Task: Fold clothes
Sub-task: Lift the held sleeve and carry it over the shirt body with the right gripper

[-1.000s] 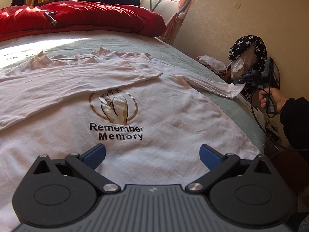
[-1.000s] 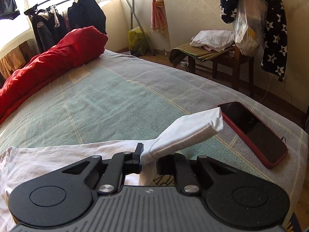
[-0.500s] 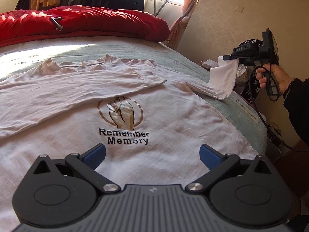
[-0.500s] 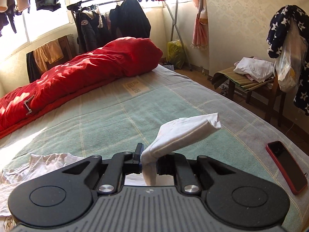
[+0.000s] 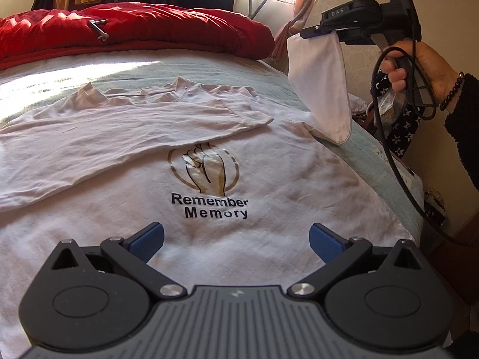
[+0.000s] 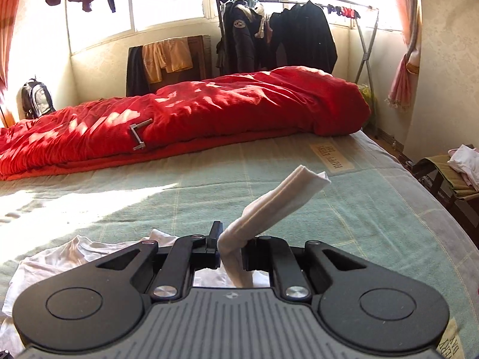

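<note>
White T-shirt [image 5: 125, 149]: spread flat on the bed [image 5: 191, 68], printed side up, with a fist emblem in a ring and the words "Remember Memory" near the centre of the left wrist view. One sleeve is folded across the chest, its cuff ending just above the emblem. The collar lies toward 12 o'clock, short of the red quilt [image 5: 143, 27].

Other sleeve [image 5: 320, 89]: lifted off the bed at 2 o'clock in the left wrist view, hanging in a loose drape from the right gripper [image 5: 311, 31]. In the right wrist view the cuff end [image 6: 287, 197] sticks up and forward toward 1 o'clock past the fingers.

Right gripper [image 6: 232, 246]: fingers closed on the sleeve, cloth pinched between them. Held by a hand [image 5: 419, 65] with a dark sleeve and a bead bracelet; a black cable [image 5: 398, 176] trails down from it.

Left gripper [image 5: 236, 239]: fingers spread wide with nothing between them, blue pads [image 5: 149, 239] over the lower part of the shirt at 6 o'clock.

Bed: green checked cover, sunlit at 10 o'clock.

Red quilt [image 6: 185, 113]: bunched along the far edge of the bed, a small metal bracket [image 6: 139, 133] lying on it.

Clothes rack [image 6: 287, 30]: at 12 o'clock behind the quilt, hung with dark jackets.
</note>
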`<action>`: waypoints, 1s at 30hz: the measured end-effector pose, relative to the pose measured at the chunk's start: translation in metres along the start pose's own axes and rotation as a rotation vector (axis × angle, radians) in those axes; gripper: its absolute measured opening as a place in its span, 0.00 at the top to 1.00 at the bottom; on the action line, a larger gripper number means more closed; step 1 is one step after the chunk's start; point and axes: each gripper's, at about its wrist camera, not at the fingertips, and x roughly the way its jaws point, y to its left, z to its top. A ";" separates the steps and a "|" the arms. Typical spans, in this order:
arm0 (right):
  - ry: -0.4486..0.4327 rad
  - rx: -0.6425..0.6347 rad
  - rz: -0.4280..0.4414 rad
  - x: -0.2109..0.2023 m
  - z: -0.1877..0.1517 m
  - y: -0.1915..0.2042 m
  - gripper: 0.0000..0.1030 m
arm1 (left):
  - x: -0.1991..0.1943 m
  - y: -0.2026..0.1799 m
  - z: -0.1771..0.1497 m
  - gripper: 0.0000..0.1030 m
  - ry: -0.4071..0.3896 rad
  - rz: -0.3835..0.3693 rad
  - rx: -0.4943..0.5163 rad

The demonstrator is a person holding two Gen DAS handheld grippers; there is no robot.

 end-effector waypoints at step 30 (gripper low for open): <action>0.111 -0.296 0.290 0.051 -0.030 0.175 0.87 | -0.017 0.051 0.001 0.01 0.005 0.017 -0.109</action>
